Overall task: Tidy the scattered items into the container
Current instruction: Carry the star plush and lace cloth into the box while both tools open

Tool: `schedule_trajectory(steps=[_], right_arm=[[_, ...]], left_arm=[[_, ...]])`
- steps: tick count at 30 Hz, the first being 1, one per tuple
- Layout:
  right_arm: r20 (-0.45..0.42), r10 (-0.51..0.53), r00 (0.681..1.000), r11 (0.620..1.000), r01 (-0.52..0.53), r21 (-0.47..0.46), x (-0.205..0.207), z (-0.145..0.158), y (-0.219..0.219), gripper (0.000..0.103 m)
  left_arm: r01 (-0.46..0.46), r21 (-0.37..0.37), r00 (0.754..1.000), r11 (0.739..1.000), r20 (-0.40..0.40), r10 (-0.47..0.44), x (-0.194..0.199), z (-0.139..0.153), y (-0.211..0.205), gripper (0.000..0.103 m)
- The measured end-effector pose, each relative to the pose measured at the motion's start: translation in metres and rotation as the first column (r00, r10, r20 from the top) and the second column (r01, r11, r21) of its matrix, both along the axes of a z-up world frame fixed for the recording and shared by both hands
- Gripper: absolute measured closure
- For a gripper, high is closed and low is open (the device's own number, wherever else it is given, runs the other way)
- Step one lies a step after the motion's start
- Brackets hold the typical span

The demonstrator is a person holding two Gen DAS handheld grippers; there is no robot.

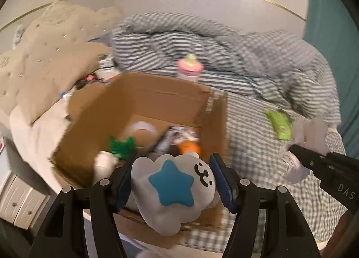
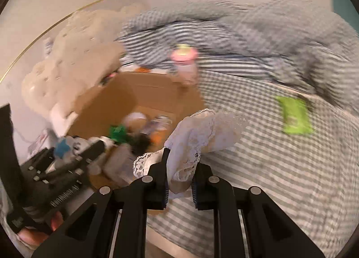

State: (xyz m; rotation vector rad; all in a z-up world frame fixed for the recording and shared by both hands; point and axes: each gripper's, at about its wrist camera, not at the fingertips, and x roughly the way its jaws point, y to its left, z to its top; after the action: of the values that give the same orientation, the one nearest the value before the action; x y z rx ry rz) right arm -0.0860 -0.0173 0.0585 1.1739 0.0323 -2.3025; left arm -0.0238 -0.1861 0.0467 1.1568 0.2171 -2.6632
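Note:
My left gripper [image 1: 172,179] is shut on a white plush toy [image 1: 177,193] with a blue star and a black face, held over the near edge of the open cardboard box [image 1: 154,98]. The box holds a tape roll [image 1: 141,128], a green item [image 1: 122,146], an orange item [image 1: 190,147] and dark packets. My right gripper [image 2: 180,181] is shut on a white lace cloth [image 2: 202,134], held above the checked bedsheet just right of the box [image 2: 143,92]. It also shows in the left wrist view [image 1: 298,157]. The right wrist view is blurred.
A pink-capped baby bottle [image 1: 189,68] stands behind the box. A green packet [image 1: 280,124] lies on the checked sheet [image 1: 253,123] to the right. A striped duvet [image 1: 202,40] is heaped at the back, a beige headboard [image 1: 44,56] at left.

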Motion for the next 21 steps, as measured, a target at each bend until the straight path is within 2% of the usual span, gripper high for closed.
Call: schedule_trajectory(steps=[7,8,9,10,11,12,14,21], right_arm=[[0.025,0.076,0.997,0.996,-0.077,0.039,-0.037,-0.02,-0.088,0.087],[0.028,0.084,0.996,0.995,-0.085,0.048,-0.041,-0.025,-0.098,0.082],[0.023,0.085,0.996,0.995,-0.086,0.058,-0.042,-0.026,-0.102,0.073],[0.014,0.074,0.997,0.994,-0.075,0.074,-0.043,-0.028,-0.105,0.04],[-0.007,0.046,0.999,0.994,-0.045,0.098,-0.043,-0.029,-0.107,0.011],[-0.041,0.012,0.999,0.994,-0.007,0.113,-0.041,-0.028,-0.104,0.008],[-0.08,-0.008,0.997,0.993,0.017,0.117,-0.037,-0.024,-0.098,0.009],[-0.073,-0.079,0.994,0.993,0.085,0.081,-0.03,-0.009,-0.039,0.008]], left_arm=[[-0.088,0.021,0.995,0.996,0.058,0.087,-0.016,-0.027,-0.056,0.037],[-0.097,0.026,0.993,0.995,0.063,0.096,-0.018,-0.03,-0.061,0.036],[-0.105,0.031,0.992,0.994,0.069,0.102,-0.019,-0.034,-0.065,0.031],[-0.111,0.032,0.991,0.993,0.075,0.108,-0.019,-0.037,-0.068,0.014],[-0.121,0.025,0.99,0.992,0.081,0.118,-0.019,-0.039,-0.07,0.007],[-0.129,0.017,0.989,0.991,0.079,0.127,-0.018,-0.04,-0.07,0.004],[-0.12,0.021,0.99,0.993,0.071,0.118,-0.018,-0.04,-0.067,0.004],[-0.089,0.027,0.994,0.996,0.066,0.087,-0.021,-0.031,-0.034,0.004]])
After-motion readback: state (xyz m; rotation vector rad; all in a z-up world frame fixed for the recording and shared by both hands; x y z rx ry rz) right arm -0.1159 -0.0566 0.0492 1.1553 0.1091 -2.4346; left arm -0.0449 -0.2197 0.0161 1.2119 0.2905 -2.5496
